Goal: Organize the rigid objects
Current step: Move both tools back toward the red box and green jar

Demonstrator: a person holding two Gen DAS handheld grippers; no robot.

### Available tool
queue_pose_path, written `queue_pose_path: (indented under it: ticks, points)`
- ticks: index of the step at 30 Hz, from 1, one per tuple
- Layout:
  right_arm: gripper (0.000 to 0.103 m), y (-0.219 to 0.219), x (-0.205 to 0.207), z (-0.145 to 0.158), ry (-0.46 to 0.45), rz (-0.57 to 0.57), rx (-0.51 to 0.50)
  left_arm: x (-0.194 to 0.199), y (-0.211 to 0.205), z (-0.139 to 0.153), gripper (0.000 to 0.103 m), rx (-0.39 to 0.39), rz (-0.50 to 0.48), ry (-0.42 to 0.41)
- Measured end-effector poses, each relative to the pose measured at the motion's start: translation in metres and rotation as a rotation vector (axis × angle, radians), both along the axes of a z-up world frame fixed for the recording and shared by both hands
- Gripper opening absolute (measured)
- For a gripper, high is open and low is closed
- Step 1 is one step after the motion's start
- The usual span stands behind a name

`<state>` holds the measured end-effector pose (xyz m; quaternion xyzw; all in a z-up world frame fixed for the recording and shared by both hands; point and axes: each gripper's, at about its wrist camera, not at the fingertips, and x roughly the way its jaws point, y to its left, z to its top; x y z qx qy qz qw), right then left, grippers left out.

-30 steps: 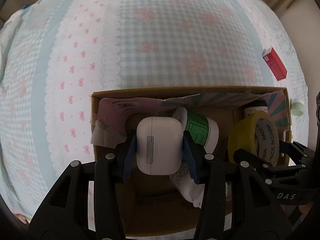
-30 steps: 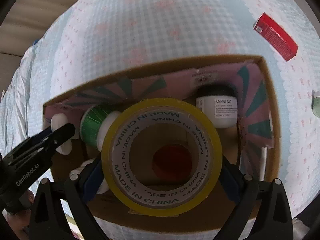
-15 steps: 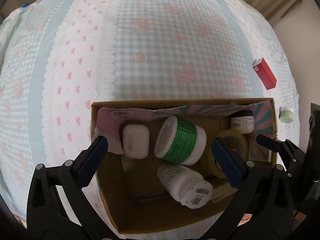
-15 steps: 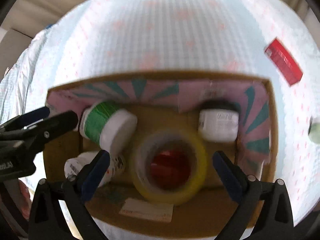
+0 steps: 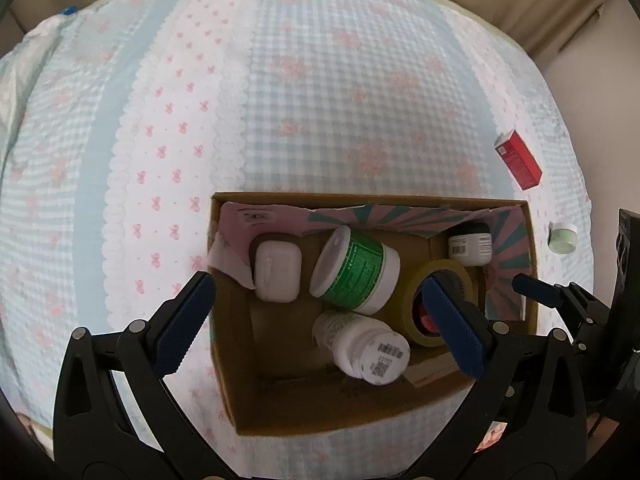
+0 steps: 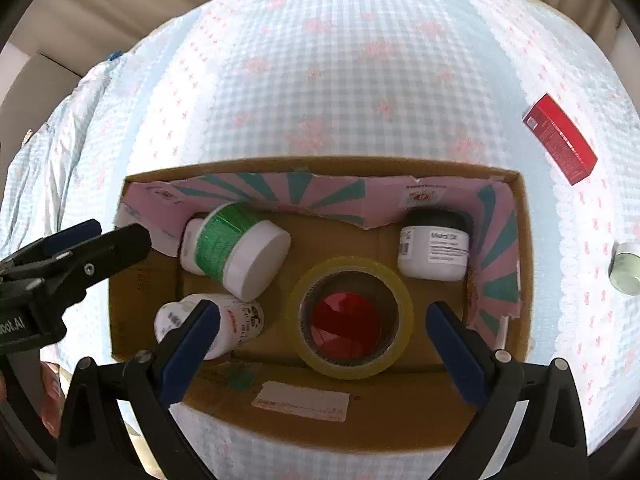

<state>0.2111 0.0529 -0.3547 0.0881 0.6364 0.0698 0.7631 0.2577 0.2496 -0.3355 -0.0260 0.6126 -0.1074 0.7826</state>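
Note:
An open cardboard box (image 5: 360, 412) (image 6: 400, 412) sits on the bed. In it lie a white earbud case (image 5: 278, 270), a green-labelled jar (image 5: 354, 270) (image 6: 236, 250), a white pill bottle (image 5: 364, 346) (image 6: 236, 326), a yellow tape roll (image 5: 408, 300) (image 6: 350, 318) over a red lid (image 6: 346, 326), and a white dark-capped jar (image 5: 470, 244) (image 6: 434, 248). My left gripper (image 5: 320, 324) is open and empty above the box. My right gripper (image 6: 322, 346) is open and empty above the tape roll.
A red carton (image 5: 518, 160) (image 6: 560, 144) lies on the checked bedspread (image 5: 320, 100) right of the box. A small pale green jar (image 5: 563, 237) (image 6: 624, 268) sits further right. The bed's edge and a wall lie to the far right.
The left gripper let go of the earbud case and the right let go of the tape roll, both into the box. Both grippers opened and pulled back and up.

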Motion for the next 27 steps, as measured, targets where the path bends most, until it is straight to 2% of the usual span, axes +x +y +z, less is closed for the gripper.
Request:
queue_pose_path:
  ticks: [7, 14, 20, 23, 27]
  points:
    - [0.103, 0.000, -0.012, 0.034, -0.042, 0.006, 0.001, -0.028, 0.013, 0.042, 0.103, -0.022, 0.047, -0.077]
    - [0.103, 0.001, -0.036, 0.090, -0.091, 0.037, 0.020, -0.076, 0.035, 0.095, 0.103, -0.029, 0.107, -0.136]
    - [0.103, 0.000, -0.064, 0.151, -0.206, 0.037, -0.007, -0.121, 0.050, 0.145, 0.103, 0.014, 0.169, -0.212]
    - [0.103, -0.001, -0.077, 0.179, -0.261, 0.028, 0.002, -0.140, 0.057, 0.169, 0.103, 0.047, 0.200, -0.279]
    - [0.103, -0.002, -0.090, 0.201, -0.310, 0.021, -0.018, -0.149, 0.058, 0.191, 0.103, 0.027, 0.212, -0.336]
